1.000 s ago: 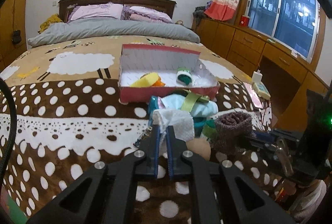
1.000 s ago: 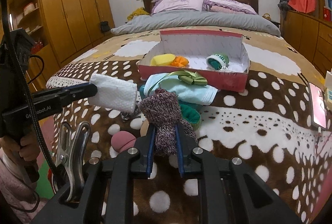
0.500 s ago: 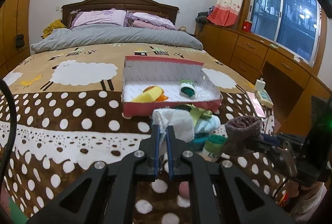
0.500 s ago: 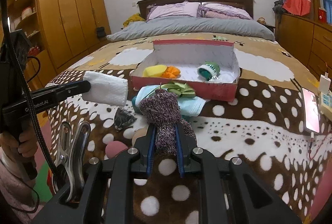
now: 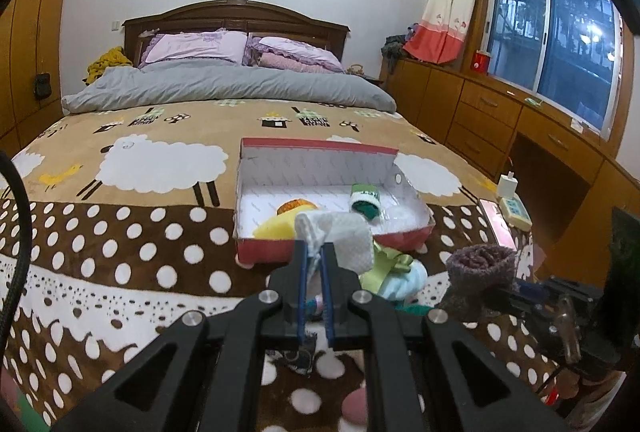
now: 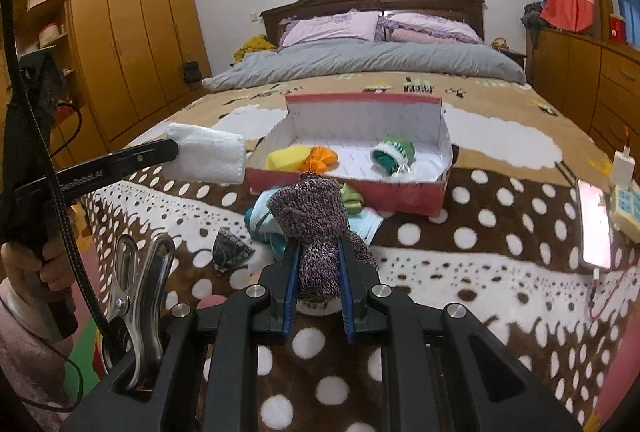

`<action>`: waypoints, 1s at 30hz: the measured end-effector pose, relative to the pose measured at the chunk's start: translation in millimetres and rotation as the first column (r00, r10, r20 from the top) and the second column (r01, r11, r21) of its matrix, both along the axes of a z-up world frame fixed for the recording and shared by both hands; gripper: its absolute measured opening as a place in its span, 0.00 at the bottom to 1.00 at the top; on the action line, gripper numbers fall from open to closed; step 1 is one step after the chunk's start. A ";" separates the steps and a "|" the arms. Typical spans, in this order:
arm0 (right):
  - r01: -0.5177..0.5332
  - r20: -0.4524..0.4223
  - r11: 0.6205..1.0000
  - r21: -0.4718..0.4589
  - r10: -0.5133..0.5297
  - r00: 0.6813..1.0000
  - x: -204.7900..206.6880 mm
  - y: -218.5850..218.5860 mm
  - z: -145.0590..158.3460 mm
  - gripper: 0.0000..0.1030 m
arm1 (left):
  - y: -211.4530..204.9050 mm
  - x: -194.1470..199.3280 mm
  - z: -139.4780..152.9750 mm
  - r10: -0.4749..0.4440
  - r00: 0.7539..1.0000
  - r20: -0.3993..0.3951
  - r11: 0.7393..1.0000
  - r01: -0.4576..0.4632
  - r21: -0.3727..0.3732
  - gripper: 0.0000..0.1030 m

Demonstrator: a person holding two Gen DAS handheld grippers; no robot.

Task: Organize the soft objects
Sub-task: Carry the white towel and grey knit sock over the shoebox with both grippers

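Left gripper (image 5: 314, 252): jaws pressed together on a corner of a white folded cloth (image 5: 340, 238), which stands clear of the bedspread at centre frame in the left wrist view. In the right wrist view the same cloth (image 6: 206, 152) sits at left of centre, held out at the tip of the left gripper's black arm, with a person's hand (image 6: 30, 264) on the handle at the lower left edge.

Right gripper (image 6: 318, 252): jaws clamped on a purple-grey knitted sock (image 6: 312, 228), which stands upright between the blue pads at lower centre. In the left wrist view this sock (image 5: 480, 268) appears at lower right, lifted off the bed.

Red box (image 6: 400, 192): open, white inside, resting on the brown dotted blanket (image 6: 480, 232) at centre frame. It contains a yellow item (image 6: 286, 156), an orange item (image 6: 322, 157) touching it, and a green-and-white rolled sock (image 6: 394, 152) towards the right end.

Remaining pile: just in front of the box lie a light blue cloth (image 6: 370, 226) and a green ribbon-like piece (image 6: 352, 198), partly hidden behind the held sock. A small dark patterned pouch (image 6: 230, 250) lies on the blanket to the lower left of the pile. A pink rounded item (image 6: 212, 300) shows at the bottom, mostly hidden by the gripper.

Right edge: a phone (image 6: 596, 228) and a charger (image 6: 622, 166) lie on the blanket.
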State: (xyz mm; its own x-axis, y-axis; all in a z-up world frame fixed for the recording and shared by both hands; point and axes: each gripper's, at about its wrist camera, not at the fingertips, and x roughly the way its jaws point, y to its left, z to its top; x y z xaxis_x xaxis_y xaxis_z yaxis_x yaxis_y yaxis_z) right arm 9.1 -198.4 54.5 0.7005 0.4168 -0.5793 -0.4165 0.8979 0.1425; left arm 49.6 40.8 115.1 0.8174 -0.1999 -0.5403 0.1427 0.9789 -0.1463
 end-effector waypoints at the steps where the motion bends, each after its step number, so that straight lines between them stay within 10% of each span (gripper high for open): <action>1: 0.001 0.006 1.000 -0.002 -0.001 1.000 1.3 -0.4 2.5 0.18 | -0.8 3.1 0.8 -0.001 1.000 0.001 1.000 0.001 0.003 0.07; 30: 0.009 0.024 0.999 -0.045 -0.008 1.000 70.3 -1.0 17.3 0.18 | -9.0 108.1 0.6 0.019 0.999 -0.031 0.998 -0.018 0.055 0.07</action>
State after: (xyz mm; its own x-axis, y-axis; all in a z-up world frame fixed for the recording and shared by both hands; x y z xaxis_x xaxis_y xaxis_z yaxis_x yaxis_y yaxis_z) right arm 79.4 -199.4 71.8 0.7178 0.3842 -0.5807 -0.4113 0.9069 0.0916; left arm 157.8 31.8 115.7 0.8030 -0.1544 -0.5756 0.1207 0.9880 -0.0965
